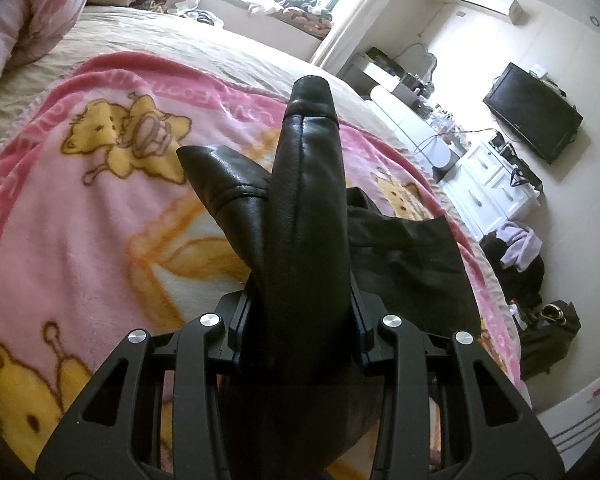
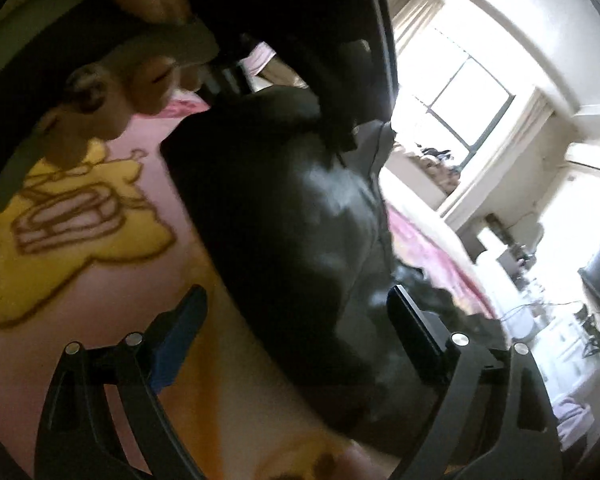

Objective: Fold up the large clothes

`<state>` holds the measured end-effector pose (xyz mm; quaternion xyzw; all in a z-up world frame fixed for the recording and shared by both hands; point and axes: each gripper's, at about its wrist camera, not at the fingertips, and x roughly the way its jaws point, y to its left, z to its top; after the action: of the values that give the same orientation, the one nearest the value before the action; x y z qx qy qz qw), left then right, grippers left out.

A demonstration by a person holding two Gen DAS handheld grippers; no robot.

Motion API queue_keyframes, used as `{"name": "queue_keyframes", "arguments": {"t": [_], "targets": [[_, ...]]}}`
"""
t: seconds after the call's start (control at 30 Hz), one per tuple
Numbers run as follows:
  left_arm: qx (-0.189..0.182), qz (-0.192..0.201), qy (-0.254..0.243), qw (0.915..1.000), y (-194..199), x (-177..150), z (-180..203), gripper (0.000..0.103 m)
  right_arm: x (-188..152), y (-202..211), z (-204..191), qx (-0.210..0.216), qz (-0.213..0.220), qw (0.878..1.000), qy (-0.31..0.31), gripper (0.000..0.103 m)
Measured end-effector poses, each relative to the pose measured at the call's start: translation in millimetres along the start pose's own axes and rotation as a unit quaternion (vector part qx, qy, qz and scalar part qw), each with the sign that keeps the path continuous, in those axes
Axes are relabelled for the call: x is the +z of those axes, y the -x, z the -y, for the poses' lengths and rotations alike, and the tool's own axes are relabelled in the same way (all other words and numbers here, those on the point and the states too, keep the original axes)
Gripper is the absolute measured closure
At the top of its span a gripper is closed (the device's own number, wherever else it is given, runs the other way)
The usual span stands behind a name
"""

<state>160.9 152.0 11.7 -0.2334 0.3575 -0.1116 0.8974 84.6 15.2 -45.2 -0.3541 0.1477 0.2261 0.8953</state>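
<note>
A black leather jacket (image 1: 304,208) lies partly on a pink cartoon-bear blanket (image 1: 80,208) on a bed. My left gripper (image 1: 300,320) is shut on a thick fold of the jacket, which stands up between the jaws; a sleeve end (image 1: 312,92) points away from me. In the right wrist view the jacket (image 2: 292,232) is a dark, blurred mass over the blanket (image 2: 100,280). My right gripper (image 2: 296,316) is open, its jaws wide apart on either side of the jacket's edge. My left hand holding its gripper shows at upper left.
A pink pillow (image 1: 28,20) lies at the bed's far left. Beyond the bed are a window sill with clothes (image 1: 292,8), a white dresser (image 1: 492,176), a wall TV (image 1: 532,112) and clothes and a bag on the floor (image 1: 540,300).
</note>
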Motion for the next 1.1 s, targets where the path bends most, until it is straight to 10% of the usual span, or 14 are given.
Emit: {"name": "queue_keyframes", "arguments": {"t": [0.17,0.3,0.87,1.1], "targets": [[-0.004,0.008,-0.007,0.9999,4,0,8,0.073,1,13,5,0.015,0.026,1.0,0.0,0.068],[-0.008,0.014,-0.02,0.9997,10,2,22,0.073,1,29,15,0.007,0.045,0.999,-0.018,0.078],[-0.036,0.017,-0.115,0.9926,-15,40,167,0.063,-36,69,142,-0.061,0.079,0.979,-0.178,0.089],[-0.039,-0.018,-0.156,0.9869,-62,34,230,0.063,-85,66,194,-0.026,0.055,0.944,-0.325,0.089]]}}
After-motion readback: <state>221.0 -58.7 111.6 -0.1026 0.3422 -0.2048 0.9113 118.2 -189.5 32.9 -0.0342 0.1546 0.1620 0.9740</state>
